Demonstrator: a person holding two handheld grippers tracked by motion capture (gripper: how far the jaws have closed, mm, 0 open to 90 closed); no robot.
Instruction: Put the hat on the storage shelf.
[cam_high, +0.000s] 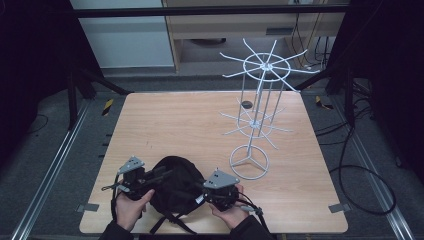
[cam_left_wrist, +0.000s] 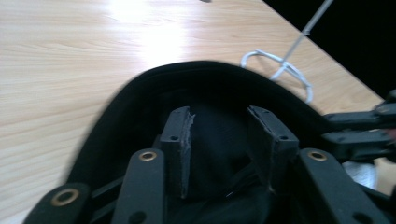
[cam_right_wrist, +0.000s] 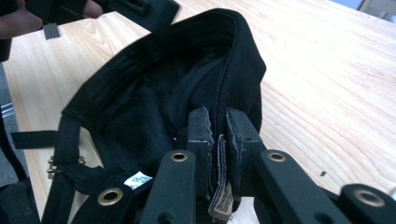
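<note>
Nearest, the black cap (cam_high: 172, 186) lay upside down at the worktop's (cam_high: 200, 125) front edge. Only the right gripper (cam_right_wrist: 217, 126) had its jaws clenched on the rim; the left gripper (cam_left_wrist: 224, 135) stood released, so the cap could sag, twist or slide before reaching the wire rack (cam_high: 256, 112) beyond.

My two grippers are black: the left gripper (cam_high: 159, 175) and the right gripper (cam_high: 200, 187) each carry a grey three-cornered plate on top. Brass-ringed holes dot the jaw links, the rubber pads (cam_left_wrist: 187, 140) look frayed at the edges, thin cables trail back, and my sleeves (cam_high: 116, 231) are dark.
</note>
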